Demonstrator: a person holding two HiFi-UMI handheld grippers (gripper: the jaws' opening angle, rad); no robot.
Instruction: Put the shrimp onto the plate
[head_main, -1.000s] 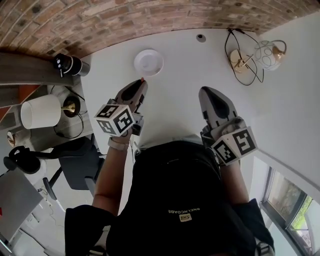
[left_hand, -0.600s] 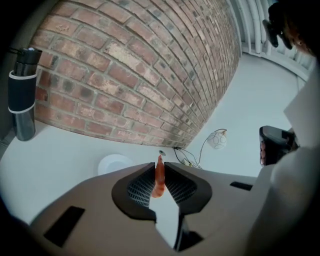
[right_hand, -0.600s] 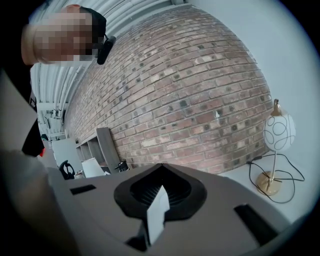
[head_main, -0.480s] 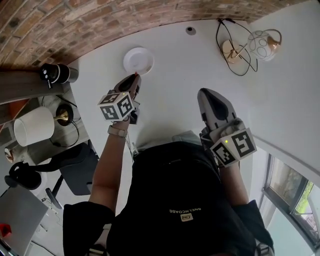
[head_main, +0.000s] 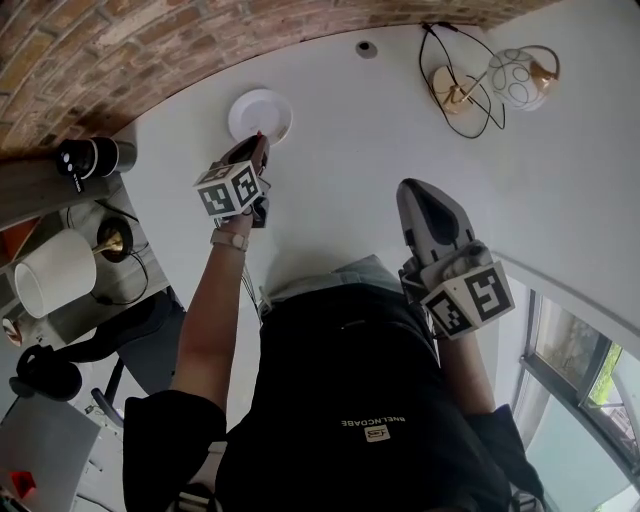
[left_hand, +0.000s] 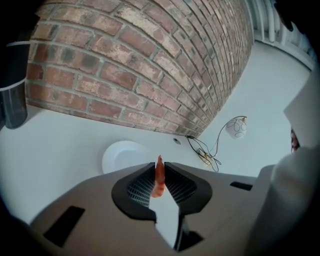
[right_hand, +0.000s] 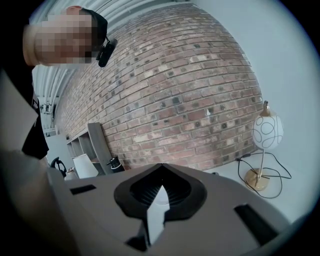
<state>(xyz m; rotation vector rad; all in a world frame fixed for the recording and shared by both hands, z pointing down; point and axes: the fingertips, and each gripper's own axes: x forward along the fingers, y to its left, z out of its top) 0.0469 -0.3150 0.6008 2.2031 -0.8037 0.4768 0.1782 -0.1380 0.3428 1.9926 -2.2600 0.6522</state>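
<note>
An orange shrimp (left_hand: 159, 176) stands pinched between the jaws of my left gripper (left_hand: 159, 181), tail end pointing up. The white plate (left_hand: 125, 156) lies on the white table just beyond those jaws, to their left. In the head view the left gripper (head_main: 258, 145) hangs at the near edge of the plate (head_main: 260, 114), and the shrimp shows only as a small red tip. My right gripper (head_main: 422, 205) is held back over the table, far from the plate. Its jaws (right_hand: 161, 192) are shut with nothing in them.
A globe lamp with a brass base and black cord (head_main: 487, 80) stands at the table's far right. A small round disc (head_main: 366, 48) lies near the brick wall (head_main: 120, 50). A black cylinder (head_main: 88, 157) and a white-shaded lamp (head_main: 52, 273) sit off the table's left edge.
My left gripper has carried the shrimp forward, from short of the plate to the plate's near edge. The right gripper has stayed where it was.
</note>
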